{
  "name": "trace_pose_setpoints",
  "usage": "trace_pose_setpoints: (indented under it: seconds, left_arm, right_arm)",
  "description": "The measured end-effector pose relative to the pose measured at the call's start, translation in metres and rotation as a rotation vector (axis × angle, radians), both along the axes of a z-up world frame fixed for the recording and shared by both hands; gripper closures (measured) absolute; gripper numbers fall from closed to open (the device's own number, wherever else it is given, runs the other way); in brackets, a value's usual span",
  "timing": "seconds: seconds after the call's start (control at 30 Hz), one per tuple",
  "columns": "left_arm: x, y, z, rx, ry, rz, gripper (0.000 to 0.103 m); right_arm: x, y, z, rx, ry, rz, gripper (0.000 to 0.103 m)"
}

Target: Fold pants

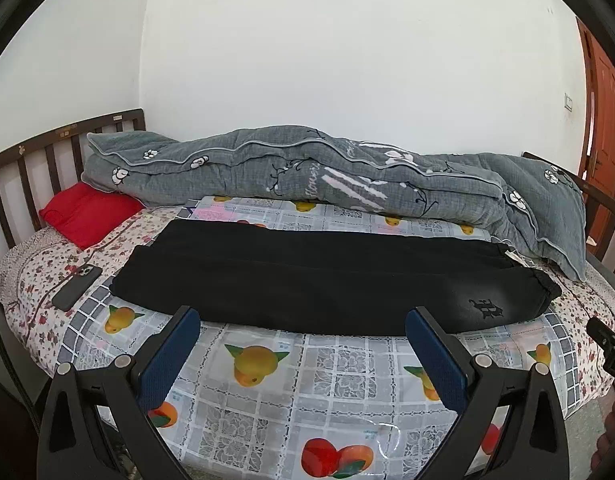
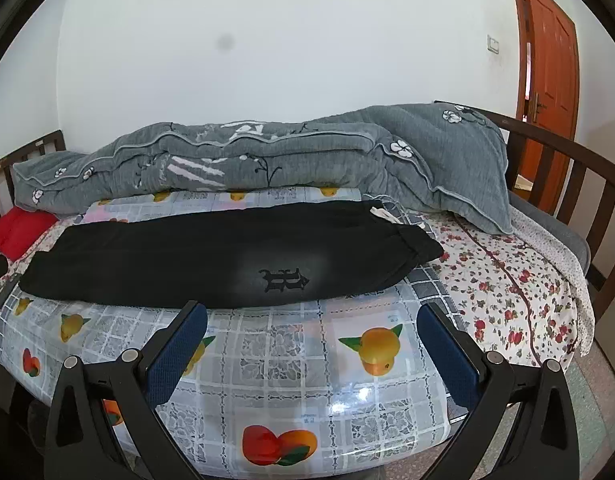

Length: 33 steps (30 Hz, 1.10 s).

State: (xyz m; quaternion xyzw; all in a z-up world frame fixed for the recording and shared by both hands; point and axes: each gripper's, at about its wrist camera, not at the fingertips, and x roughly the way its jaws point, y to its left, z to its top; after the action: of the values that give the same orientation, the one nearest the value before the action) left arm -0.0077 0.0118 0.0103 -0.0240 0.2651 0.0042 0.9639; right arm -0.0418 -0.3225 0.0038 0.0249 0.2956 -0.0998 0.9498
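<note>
Black pants [image 1: 307, 272] lie flat across the bed, folded lengthwise with one leg on the other, waistband to the right and leg ends to the left. A dark embroidered logo [image 1: 487, 307] sits near the waistband. They also show in the right wrist view [image 2: 211, 256]. My left gripper [image 1: 303, 322] is open and empty, just in front of the pants' near edge. My right gripper [image 2: 311, 316] is open and empty, in front of the logo end. The right gripper's tip also shows in the left wrist view [image 1: 605, 338].
A fruit-print plastic sheet [image 1: 307, 384] covers the floral mattress. A rolled grey quilt [image 1: 307, 172] lies behind the pants. A red pillow [image 1: 87, 212] and a dark phone [image 1: 76, 286] lie at left. Wooden bed rails [image 2: 567, 172] stand at both ends; an orange door [image 2: 551, 60] is at right.
</note>
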Motion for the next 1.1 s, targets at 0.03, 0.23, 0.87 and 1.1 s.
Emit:
trace_pose_setpoints:
  seconds: [0.03,0.23,0.87,1.1]
  left_arm:
    - [0.000,-0.001,0.000,-0.001,0.000,0.002,0.000]
    - [0.000,0.003,0.000,-0.008,0.001,-0.002,0.000]
    - [0.002,0.011,0.001,-0.028,0.004,0.004,0.000]
    - [0.001,0.011,0.002,-0.027,0.003,0.003,0.000]
  right_arm:
    - [0.000,0.000,0.000,0.000,0.000,0.000,0.000]
    - [0.000,0.001,0.001,-0.006,-0.001,0.001,0.000]
    - [-0.001,0.007,0.001,-0.011,-0.004,0.005,0.000]
    - [-0.001,0.011,0.002,-0.014,-0.008,0.008,0.000]
